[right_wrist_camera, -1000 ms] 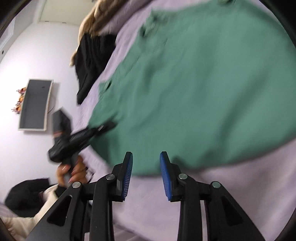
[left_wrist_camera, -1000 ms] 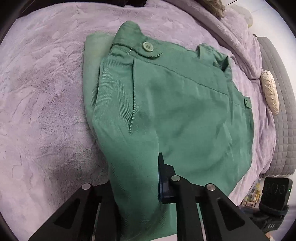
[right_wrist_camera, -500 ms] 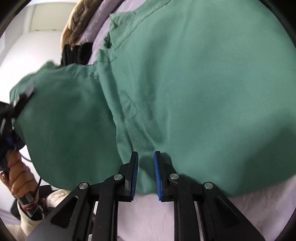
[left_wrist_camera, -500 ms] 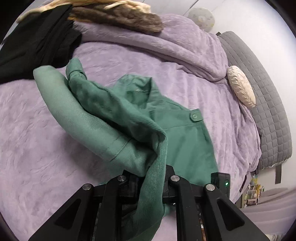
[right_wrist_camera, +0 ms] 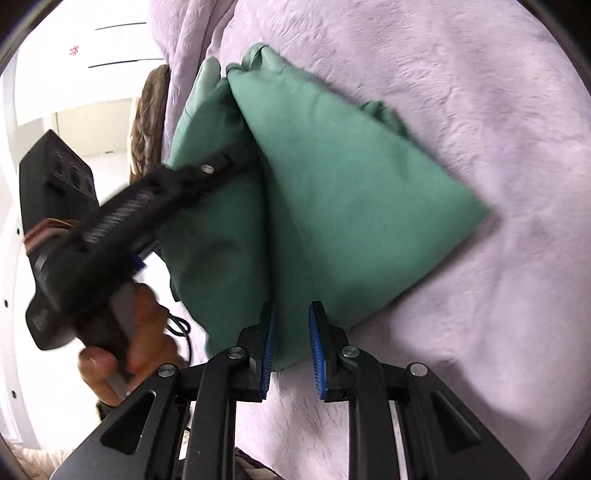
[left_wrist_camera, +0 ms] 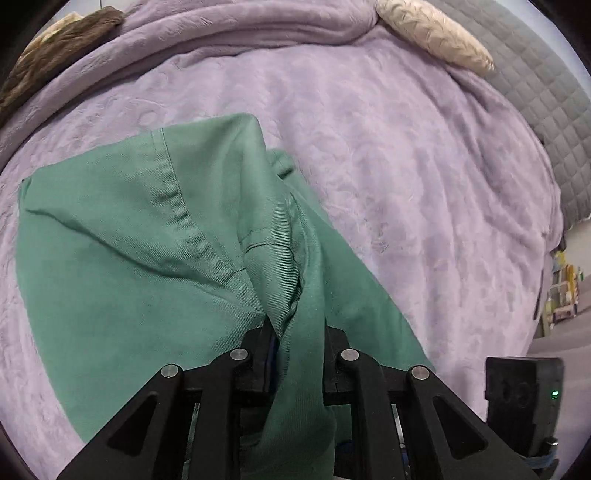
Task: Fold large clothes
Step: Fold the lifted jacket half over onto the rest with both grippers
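The left gripper point(left_wrist_camera: 295, 354) pinches bunched green trousers point(left_wrist_camera: 147, 258) low in frame, over what looks like a lilac blanket point(left_wrist_camera: 406, 166).

the garment point(left_wrist_camera: 155, 266) lies folded on the blanket point(left_wrist_camera: 406, 177), a pillow point(left_wrist_camera: 436, 35) far behind it, quilted bedding point(left_wrist_camera: 546, 110) right of the blanket.

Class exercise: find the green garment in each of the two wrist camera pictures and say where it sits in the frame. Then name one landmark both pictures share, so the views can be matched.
Left wrist view: the green garment fills the lower left and centre, bunched into the left gripper.
Right wrist view: the green garment spreads across the centre, its lower edge between the fingers of the right gripper.
Shared landmark: the lilac blanket beneath it.
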